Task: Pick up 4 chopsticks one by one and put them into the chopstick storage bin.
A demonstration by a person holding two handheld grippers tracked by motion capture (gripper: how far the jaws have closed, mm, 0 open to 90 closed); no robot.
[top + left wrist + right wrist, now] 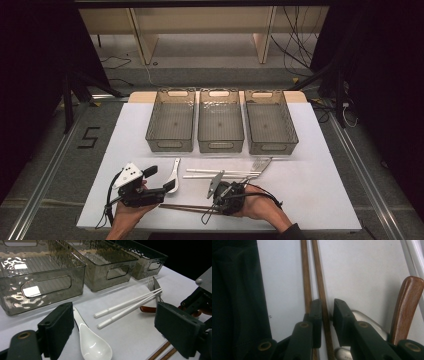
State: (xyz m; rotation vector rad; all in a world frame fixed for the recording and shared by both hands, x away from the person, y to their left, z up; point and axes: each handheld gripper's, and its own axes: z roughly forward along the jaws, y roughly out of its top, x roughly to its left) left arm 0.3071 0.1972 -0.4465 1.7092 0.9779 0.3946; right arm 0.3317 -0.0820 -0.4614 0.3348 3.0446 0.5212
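A pair of brown wooden chopsticks (pixel 186 207) lies near the table's front edge. My right gripper (pixel 214 206) points down at their right end. In the right gripper view one brown chopstick (pixel 320 277) runs between the narrowly parted jaws of that gripper (pixel 327 305), with a thin gap still showing beside it; its twin (pixel 305 277) passes outside the left jaw. My left gripper (pixel 161 178) stands wide open beside the white spoon (pixel 175 172). In its own view this gripper (pixel 118 328) has the spoon's bowl (pixel 95 346) lying close to its left jaw.
Three grey see-through baskets (pixel 170 145) stand in a row at the back. White chopsticks (pixel 222 173), a fork (pixel 150 282) and a knife (pixel 157 286) lie mid-table. A wooden handle (pixel 405 307) and a metal utensil (pixel 368 323) lie right beside the right gripper's jaws.
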